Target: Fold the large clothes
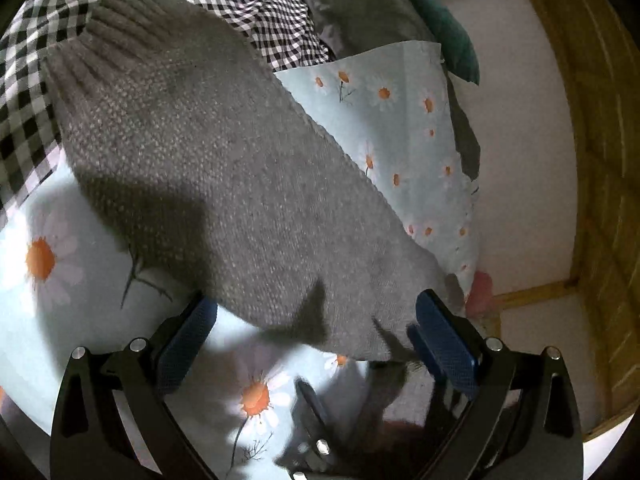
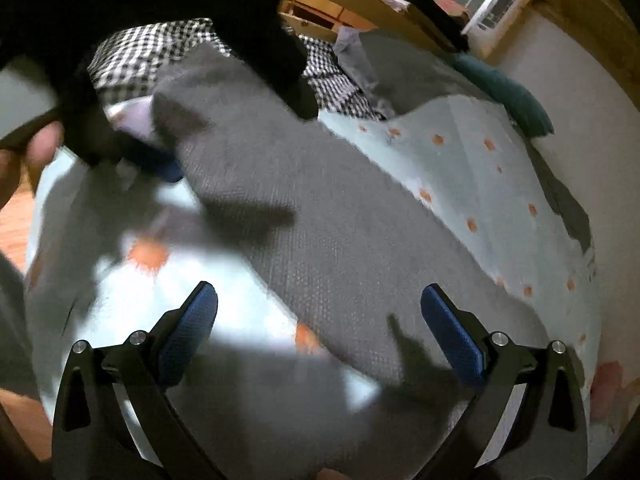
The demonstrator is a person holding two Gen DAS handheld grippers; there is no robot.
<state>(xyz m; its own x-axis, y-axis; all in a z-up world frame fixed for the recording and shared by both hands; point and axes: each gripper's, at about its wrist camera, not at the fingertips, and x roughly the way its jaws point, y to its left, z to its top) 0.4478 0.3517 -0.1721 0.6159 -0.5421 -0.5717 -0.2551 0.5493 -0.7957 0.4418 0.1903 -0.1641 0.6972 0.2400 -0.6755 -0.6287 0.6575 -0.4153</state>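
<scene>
Left wrist view: the left gripper hangs with jaws spread wide, holding nothing, over a grey knitted sweater with a ribbed cuff, lying diagonally across a pale blue daisy-print bedsheet. A black-and-white checked cloth lies beyond the cuff, and a teal cushion sits at the bed's far edge by the white wall. No writing is legible.

Right wrist view: blurred. The right gripper is likewise open and empty above the sweater. The left gripper, perhaps touching the knit, crosses the upper left.
</scene>
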